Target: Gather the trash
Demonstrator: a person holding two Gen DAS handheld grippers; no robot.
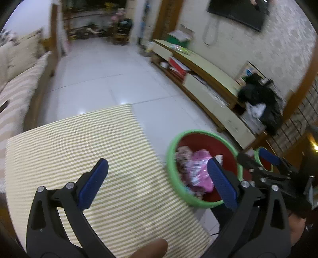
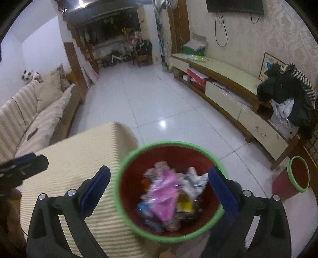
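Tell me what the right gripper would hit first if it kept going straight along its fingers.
Probably the trash inside the red bin with the green rim. The right gripper is open and aimed into the bin's mouth, though depth is hard to judge.

Red bin (image 2: 171,190), green-rimmed, upright on the floor beside the striped table | crumpled wrappers (image 2: 169,196) heaped inside, a pink one on top | blurred, perhaps half full | second, matching bin (image 2: 292,178) stands well apart.

A glossy white tile floor (image 2: 159,103) runs to a far doorway. A striped sofa (image 2: 23,119) lines the left wall; a low cream-and-wood cabinet (image 2: 228,83) lines the right, under a wall-mounted television (image 2: 234,6).
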